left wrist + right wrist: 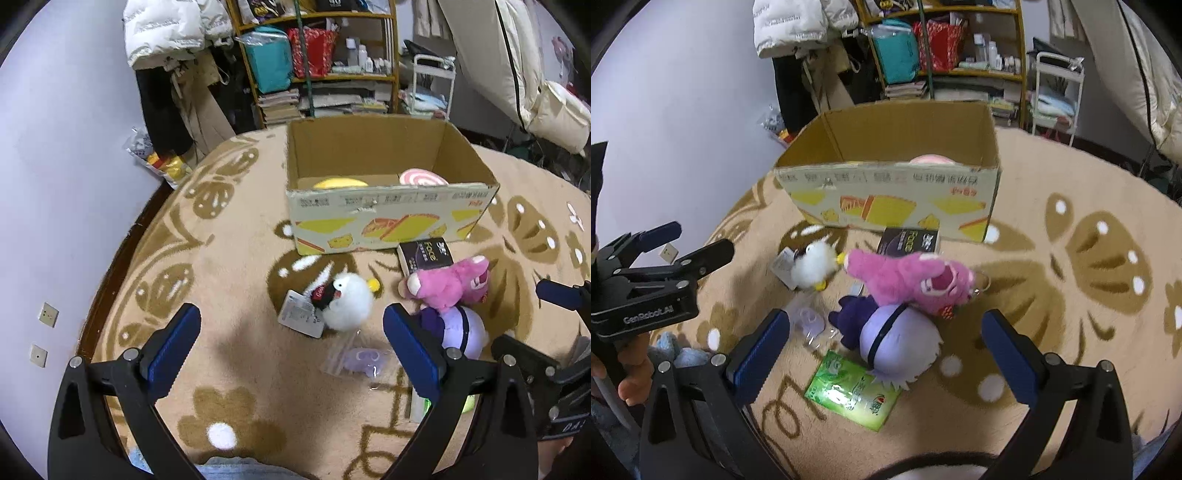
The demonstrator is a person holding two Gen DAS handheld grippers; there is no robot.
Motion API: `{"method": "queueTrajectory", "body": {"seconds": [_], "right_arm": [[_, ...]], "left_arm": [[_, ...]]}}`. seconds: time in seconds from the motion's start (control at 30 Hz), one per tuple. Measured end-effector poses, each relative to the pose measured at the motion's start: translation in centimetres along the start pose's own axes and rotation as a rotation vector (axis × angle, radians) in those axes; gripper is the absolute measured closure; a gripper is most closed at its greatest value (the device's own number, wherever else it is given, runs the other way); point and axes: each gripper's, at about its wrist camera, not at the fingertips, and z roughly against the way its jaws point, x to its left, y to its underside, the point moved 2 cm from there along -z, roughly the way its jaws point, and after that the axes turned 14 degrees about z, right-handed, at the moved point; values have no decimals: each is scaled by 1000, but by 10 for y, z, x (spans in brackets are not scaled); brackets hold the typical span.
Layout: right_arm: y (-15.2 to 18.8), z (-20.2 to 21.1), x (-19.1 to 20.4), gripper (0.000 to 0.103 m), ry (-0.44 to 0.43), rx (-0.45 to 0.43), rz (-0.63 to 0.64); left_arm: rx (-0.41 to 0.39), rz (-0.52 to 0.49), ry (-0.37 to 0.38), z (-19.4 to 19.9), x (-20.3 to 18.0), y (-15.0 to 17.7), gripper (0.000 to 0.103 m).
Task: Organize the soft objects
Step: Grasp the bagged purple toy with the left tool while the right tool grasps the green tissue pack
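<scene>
An open cardboard box (388, 218) (886, 192) stands on the beige patterned blanket, with a yellow soft item (340, 182) and a pink swirl cushion (423, 177) inside. In front of it lie a white fluffy bird plush (349, 301) (814, 266), a pink plush (450, 282) (908, 280) and a purple round plush (458, 328) (894, 339). My left gripper (291, 332) hovers open just short of the bird plush. My right gripper (886, 339) is open above the purple plush, one finger on either side.
A black tissue pack (424, 254) (910, 240) lies against the box front. A green packet (853, 395) and a clear bag with a purple item (364, 360) (810, 321) lie near the plushes. Shelves (317, 59) and hanging coats stand behind.
</scene>
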Motion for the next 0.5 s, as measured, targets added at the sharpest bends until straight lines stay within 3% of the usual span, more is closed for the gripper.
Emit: {"method": "queueTrajectory", "body": {"seconds": [0.5], "right_arm": [[14, -40, 3, 0, -76, 138, -17]], "left_arm": [[208, -68, 32, -55, -18, 16, 5]]}}
